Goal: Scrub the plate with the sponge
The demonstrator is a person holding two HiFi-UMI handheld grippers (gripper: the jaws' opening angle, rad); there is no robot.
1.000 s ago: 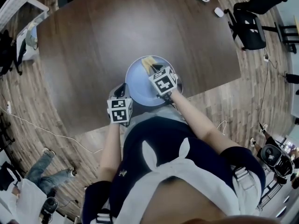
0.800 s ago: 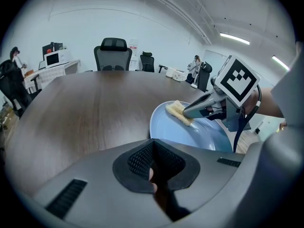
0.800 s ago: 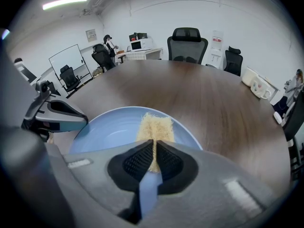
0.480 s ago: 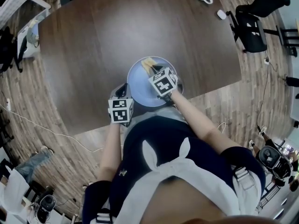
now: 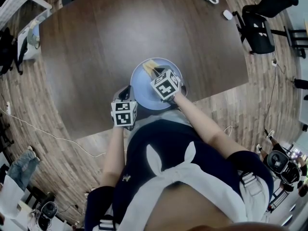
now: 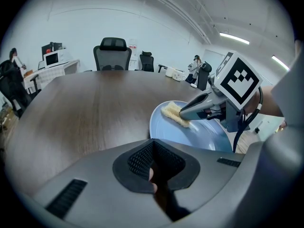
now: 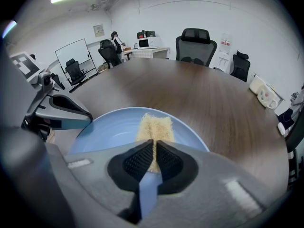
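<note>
My right tongs (image 7: 153,151) pinch the sponge (image 7: 155,127), its length pointing far across the plate (image 7: 107,129). My left tongs (image 6: 152,151), pressed together, sit at the near-left rim.

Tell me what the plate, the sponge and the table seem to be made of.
The plate looks like glazed ceramic, possibly melamine: smooth pale blue with a soft sheen. The sponge seems a coarse fibrous pad: matte yellow, rough, frayed edge. The table is wood or wood-look laminate: dark brown grain streaks, satin finish.
</note>
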